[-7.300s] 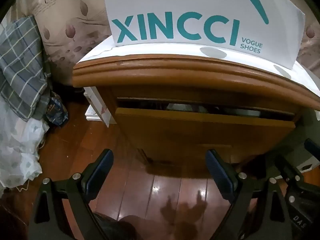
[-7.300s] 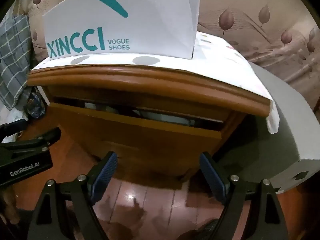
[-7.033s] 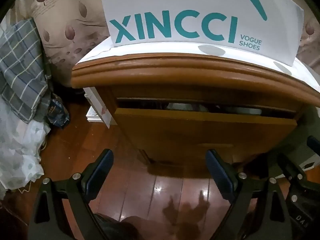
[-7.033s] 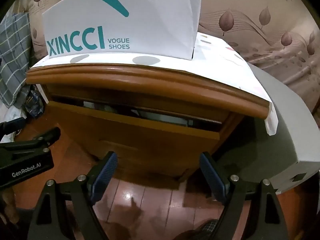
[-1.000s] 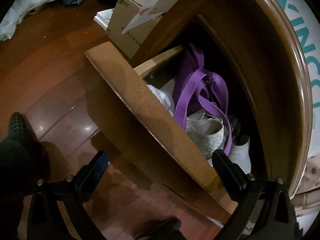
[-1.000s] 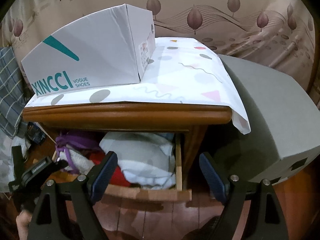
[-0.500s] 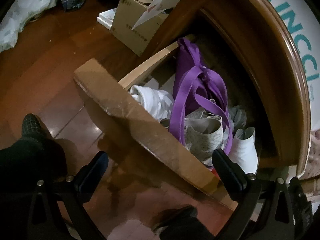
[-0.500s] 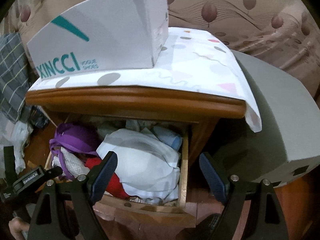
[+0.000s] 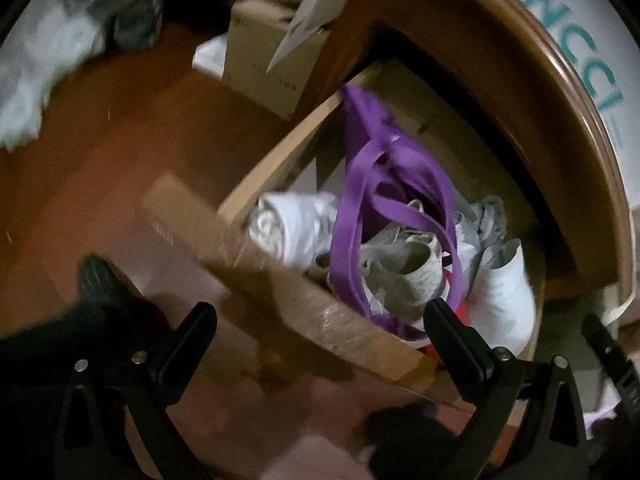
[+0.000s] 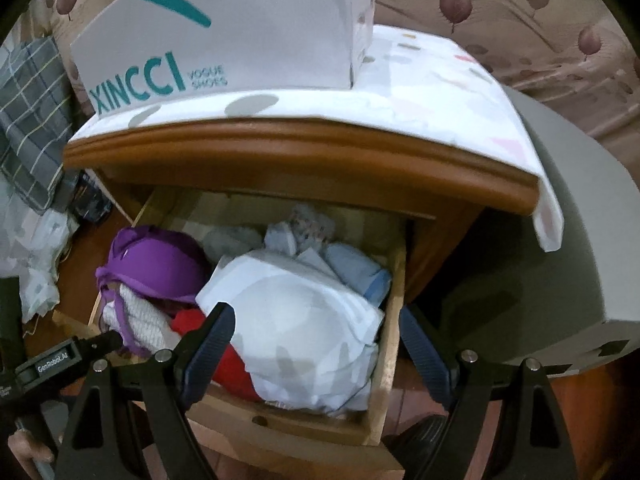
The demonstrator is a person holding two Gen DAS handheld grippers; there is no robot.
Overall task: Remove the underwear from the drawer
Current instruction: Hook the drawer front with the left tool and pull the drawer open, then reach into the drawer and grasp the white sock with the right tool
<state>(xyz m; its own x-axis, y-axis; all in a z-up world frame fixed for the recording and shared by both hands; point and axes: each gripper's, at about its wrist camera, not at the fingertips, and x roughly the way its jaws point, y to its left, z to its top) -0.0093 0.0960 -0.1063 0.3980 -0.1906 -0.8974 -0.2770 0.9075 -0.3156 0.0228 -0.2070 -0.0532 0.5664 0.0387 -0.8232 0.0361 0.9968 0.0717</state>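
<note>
drawer (image 10: 256, 420) pulled out, underwear (image 10: 296, 332) heaped inside; right gripper (image 10: 316, 344) and left gripper (image 9: 320, 332) both spread, empty. risk: purple straps (image 9: 360, 208) tangle, dragging extra clothes out.

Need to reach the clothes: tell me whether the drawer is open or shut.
Open. The drawer is pulled out from under the nightstand top, leaving the purple garment and white bundle inside exposed from above.

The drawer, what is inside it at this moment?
The drawer holds a big white bundle, a purple garment, something red, a white knit piece and light blue folded items. Anything beneath this pile is covered.
</note>
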